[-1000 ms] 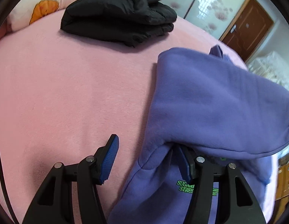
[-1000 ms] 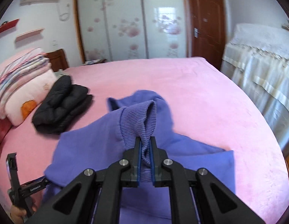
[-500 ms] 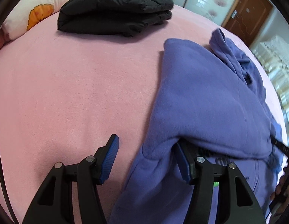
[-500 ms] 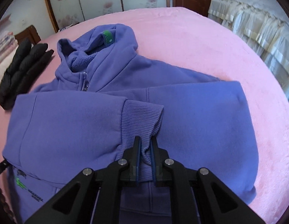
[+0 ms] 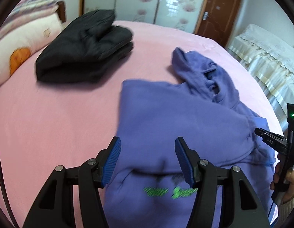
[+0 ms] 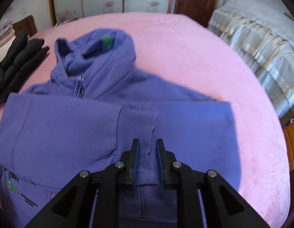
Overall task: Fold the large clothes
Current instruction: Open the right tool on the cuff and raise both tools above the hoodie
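A purple hoodie [image 5: 175, 114] lies on the pink bed [image 5: 52, 123], hood toward the far side, with one sleeve folded across its front. My left gripper [image 5: 148, 159] hangs open above the hoodie's near edge, by the green print, with nothing between its fingers. In the right wrist view the sleeve's ribbed cuff [image 6: 137, 121] lies flat on the hoodie [image 6: 61, 133]. My right gripper [image 6: 147, 152] is low over it with its jaws opening; the cuff's end sits between the pads, which no longer pinch it. The right gripper [image 5: 268, 141] and the hand holding it also show at the left wrist view's right edge.
A folded black jacket [image 5: 84, 47] sits at the far left of the bed beside a white pillow [image 5: 23, 43]. A second bed with a cream cover [image 6: 261, 47] stands to the right. Wardrobe doors and a brown door [image 5: 217, 9] are behind.
The right gripper came down, laid the sleeve across the hoodie's front, and its jaws parted from the cuff. The left gripper rose off the hoodie's edge and rolled, still open.
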Demonstrator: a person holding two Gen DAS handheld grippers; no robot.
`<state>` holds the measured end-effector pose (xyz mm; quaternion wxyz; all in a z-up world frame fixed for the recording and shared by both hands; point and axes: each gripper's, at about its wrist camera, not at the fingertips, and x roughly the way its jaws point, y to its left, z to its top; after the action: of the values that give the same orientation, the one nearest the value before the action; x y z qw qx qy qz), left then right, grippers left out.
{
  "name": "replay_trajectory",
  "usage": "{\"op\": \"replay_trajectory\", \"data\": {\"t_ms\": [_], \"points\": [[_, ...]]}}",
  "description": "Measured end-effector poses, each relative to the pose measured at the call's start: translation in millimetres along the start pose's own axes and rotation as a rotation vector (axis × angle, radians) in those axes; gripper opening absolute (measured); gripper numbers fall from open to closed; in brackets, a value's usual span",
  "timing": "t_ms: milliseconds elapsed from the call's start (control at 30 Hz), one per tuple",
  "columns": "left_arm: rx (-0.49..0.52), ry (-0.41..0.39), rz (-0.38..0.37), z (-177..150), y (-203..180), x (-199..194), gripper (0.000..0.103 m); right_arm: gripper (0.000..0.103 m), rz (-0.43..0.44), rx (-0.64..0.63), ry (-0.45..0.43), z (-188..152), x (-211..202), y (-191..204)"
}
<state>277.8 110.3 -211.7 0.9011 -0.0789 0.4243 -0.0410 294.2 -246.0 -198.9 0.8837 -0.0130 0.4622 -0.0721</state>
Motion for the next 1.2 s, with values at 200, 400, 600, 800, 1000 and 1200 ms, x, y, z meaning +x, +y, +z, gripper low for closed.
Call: {"op": "replay_trajectory", "data": {"t_ms": [200,400,600,800,1000,1200], "points": [[0.051,-0.008,-0.056,26.3,-32.8,24.1,0.07,0.017,0.123,0.007,-0.083,10.1,-28.5,20.9],[-0.008,0.05,-0.086,45.8,-44.6,73.9,0.07,0.017,0.295,-0.046,-0.078,21.3,-13.9,72.9],[-0.046,0.127,-0.01,54.3,-33.4,126.2,0.07,0.014,0.23,-0.115,-0.004,20.6,34.7,93.8],[0.027,0.166,0.033,55.3,-31.4,146.4,0.07,0.0,0.113,-0.082,-0.02,21.1,49.5,33.1],[0.086,0.147,0.046,48.4,-28.9,148.5,0.07,0.001,0.108,-0.08,-0.042,8.0,37.1,8.0],[0.134,0.132,0.063,44.6,-34.3,143.6,0.07,0.001,0.12,-0.003,-0.011,-0.8,37.1,-18.6]]}}
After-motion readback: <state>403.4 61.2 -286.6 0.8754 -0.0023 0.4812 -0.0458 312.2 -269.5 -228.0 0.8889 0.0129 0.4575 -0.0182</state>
